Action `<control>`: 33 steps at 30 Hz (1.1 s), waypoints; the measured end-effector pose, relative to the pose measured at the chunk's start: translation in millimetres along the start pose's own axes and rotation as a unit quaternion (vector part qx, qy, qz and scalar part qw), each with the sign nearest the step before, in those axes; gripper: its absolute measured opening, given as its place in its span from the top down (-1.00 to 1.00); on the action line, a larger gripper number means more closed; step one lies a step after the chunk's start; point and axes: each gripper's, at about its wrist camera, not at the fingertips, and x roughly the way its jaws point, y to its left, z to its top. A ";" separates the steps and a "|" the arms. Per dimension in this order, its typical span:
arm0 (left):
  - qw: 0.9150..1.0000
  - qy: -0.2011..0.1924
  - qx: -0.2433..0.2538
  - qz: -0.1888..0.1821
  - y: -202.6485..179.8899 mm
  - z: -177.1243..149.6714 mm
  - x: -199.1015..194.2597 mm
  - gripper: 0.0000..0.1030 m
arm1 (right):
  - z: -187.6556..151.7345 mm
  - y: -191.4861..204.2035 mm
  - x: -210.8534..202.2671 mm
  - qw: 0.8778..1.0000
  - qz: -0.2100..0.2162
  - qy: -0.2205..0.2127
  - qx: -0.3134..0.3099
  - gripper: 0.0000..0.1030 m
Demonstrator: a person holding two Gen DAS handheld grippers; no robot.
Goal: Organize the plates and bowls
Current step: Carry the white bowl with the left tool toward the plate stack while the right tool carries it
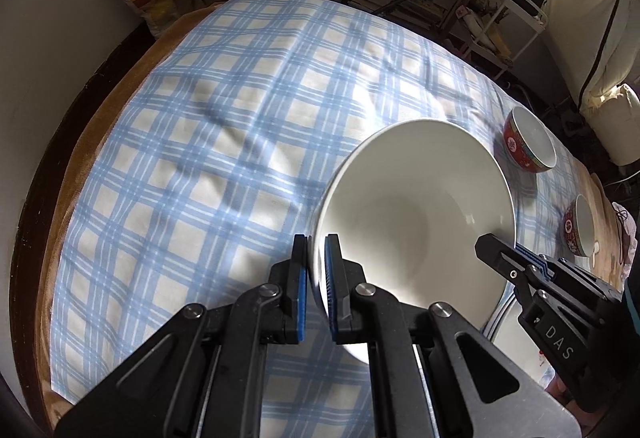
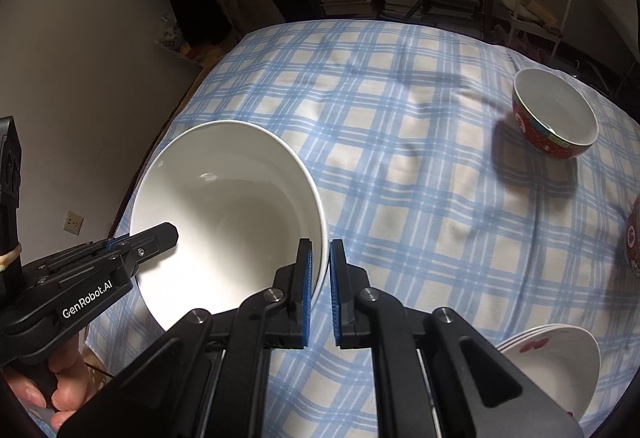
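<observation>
Right wrist view: my right gripper [image 2: 320, 266] and left gripper [image 1: 317, 270] each pinch the large white bowl's [image 2: 224, 213] rim, above the checked tablecloth [image 2: 400, 157]. Beyond it, two red bowls [image 2: 556, 121] remain loose; stacked plates [image 2: 556, 362] sit nearby. Sorting looks barely begun.

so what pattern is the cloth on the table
Blue and white plaid check on the tablecloth, seen best in the left wrist view.

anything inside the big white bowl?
The white bowl looks empty: bare glazed interior. Both tools, left and right, clamp opposite rims. Parts of the inner wall behind their fingers are hidden.
</observation>
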 end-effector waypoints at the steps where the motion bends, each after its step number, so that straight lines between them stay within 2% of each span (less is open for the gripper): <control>1: 1.000 0.002 0.002 -0.004 -2.8 -1.8 -0.9 0.84 | -3.0 -2.3 -3.4 1.000 -0.003 0.000 0.001 0.82; 7: 1.000 0.014 0.018 -0.015 -22.7 -15.5 -6.0 0.84 | -20.2 -15.3 -23.5 1.000 -0.016 -0.005 0.001 0.81; 12: 0.999 0.015 0.042 0.000 -45.9 -26.2 -11.7 0.84 | -34.5 -27.0 -30.9 0.999 -0.029 -0.007 0.011 0.81; 18: 0.998 0.030 0.056 -0.008 -57.8 -34.2 -6.4 0.84 | -51.1 -46.5 -36.0 0.999 -0.018 -0.011 0.038 0.81; 21: 0.997 0.041 0.063 -0.008 -63.3 -37.5 1.4 0.84 | -57.2 -55.6 -34.6 0.998 -0.014 -0.019 0.053 0.81; 27: 0.995 0.059 0.078 0.015 -72.0 -42.7 18.4 0.84 | -64.7 -66.1 -16.5 0.998 -0.012 -0.006 0.063 0.81; 33: 0.994 0.083 0.075 0.013 -68.9 -44.2 35.5 0.84 | -66.1 -68.2 -6.3 0.998 -0.021 -0.001 0.067 0.81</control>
